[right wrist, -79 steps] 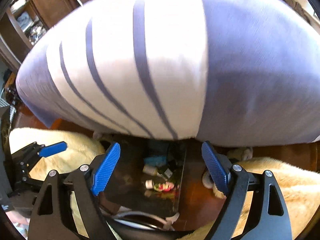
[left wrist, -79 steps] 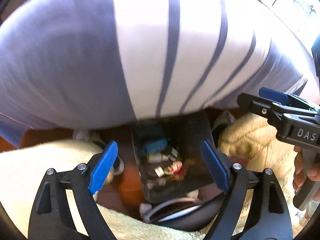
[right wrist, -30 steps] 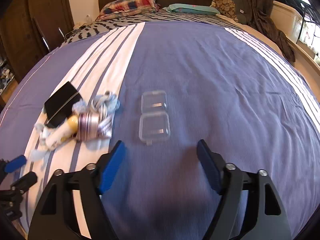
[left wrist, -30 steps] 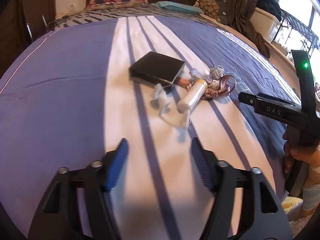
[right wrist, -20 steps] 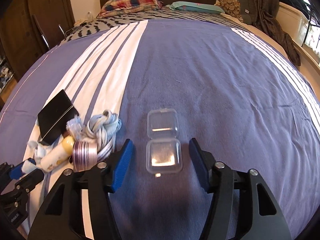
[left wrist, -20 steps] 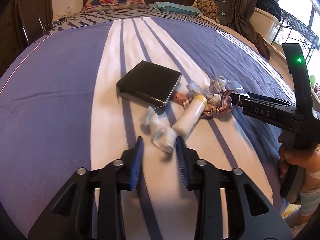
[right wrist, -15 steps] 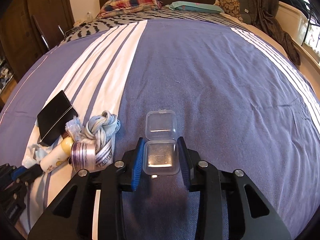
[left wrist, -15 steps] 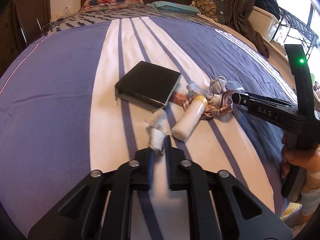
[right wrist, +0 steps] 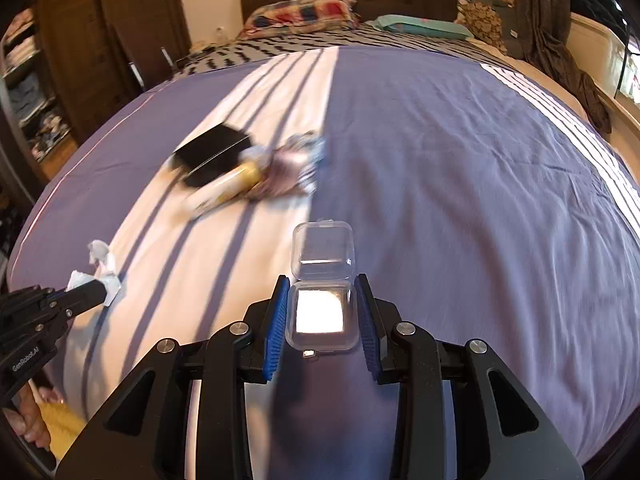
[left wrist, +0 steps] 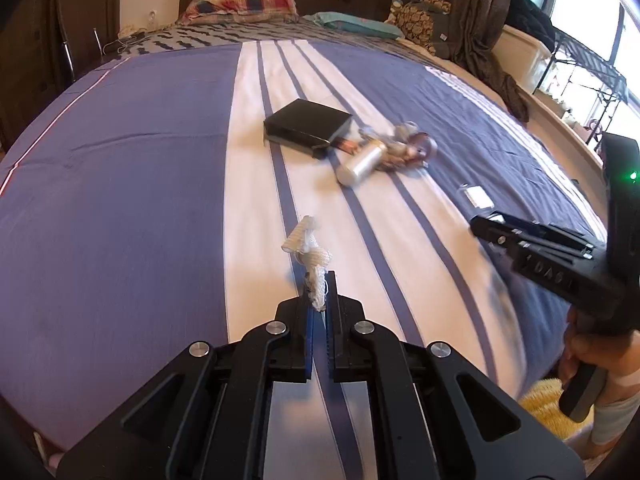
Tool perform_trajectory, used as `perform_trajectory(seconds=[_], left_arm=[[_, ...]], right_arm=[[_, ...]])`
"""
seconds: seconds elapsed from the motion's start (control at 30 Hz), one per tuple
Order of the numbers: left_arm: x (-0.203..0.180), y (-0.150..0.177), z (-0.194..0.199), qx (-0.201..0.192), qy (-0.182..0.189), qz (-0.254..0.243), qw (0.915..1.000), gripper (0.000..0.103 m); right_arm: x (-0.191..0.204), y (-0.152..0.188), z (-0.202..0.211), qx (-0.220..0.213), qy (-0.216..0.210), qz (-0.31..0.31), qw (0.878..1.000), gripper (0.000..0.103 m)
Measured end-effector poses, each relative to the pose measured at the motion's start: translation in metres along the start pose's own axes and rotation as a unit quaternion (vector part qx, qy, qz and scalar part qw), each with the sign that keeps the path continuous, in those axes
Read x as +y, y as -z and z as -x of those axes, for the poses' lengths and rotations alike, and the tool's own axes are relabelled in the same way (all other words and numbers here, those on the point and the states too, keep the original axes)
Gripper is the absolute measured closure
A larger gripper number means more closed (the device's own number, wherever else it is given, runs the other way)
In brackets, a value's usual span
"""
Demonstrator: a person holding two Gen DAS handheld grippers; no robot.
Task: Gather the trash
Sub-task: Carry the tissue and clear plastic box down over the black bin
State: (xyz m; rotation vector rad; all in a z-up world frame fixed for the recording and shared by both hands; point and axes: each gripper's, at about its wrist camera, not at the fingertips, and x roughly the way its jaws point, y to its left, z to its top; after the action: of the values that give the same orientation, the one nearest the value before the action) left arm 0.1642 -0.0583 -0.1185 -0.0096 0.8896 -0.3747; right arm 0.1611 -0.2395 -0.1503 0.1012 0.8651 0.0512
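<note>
My left gripper (left wrist: 319, 280) is shut on a crumpled white tissue (left wrist: 308, 246) and holds it above the striped bedspread (left wrist: 120, 184). It also shows at the left of the right wrist view (right wrist: 98, 288), with the tissue (right wrist: 102, 264) in it. My right gripper (right wrist: 322, 292) is shut on a small clear plastic case (right wrist: 322, 316), whose open lid (right wrist: 323, 254) sticks out past the fingertips. The right gripper shows in the left wrist view (left wrist: 486, 228) at the right, with the case (left wrist: 478, 196) just beyond it.
A black box (left wrist: 306, 128), a white tube (left wrist: 360, 164) and a tangle of cord and wrappers (left wrist: 408, 148) lie together mid-bed; they are blurred in the right wrist view (right wrist: 240, 168). Pillows (left wrist: 240, 4) lie at the head. A wardrobe (right wrist: 60, 60) stands left.
Both grippers closed, the left on the tissue and the right on the clear case. Both then pulled back from the pile, lifting their items off the bedspread.
</note>
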Motion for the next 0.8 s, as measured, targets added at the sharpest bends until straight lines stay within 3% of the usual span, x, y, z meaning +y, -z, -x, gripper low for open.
perform_trajectory(seconds=[0.5,0.67,0.8], left_arm=[[-0.029,0.072,0.095,-0.051,0.015,-0.006,0.9986,0.1],[-0.03,0.102,0.105,-0.045,0.017,-0.002,0.9988,0.1],[-0.029,0.122,0.105,-0.035,0.019,0.006,0.9992,0.1]], right_arm=[[0.045,0.074,0.101,-0.056,-0.06,0.002,0.997,0.069],[0.051,0.098,0.121,-0.068,-0.061,0.002,0.996,0.069],[0.054,0.122,0.121,-0.052,-0.07,0.004,0.996,0.069]])
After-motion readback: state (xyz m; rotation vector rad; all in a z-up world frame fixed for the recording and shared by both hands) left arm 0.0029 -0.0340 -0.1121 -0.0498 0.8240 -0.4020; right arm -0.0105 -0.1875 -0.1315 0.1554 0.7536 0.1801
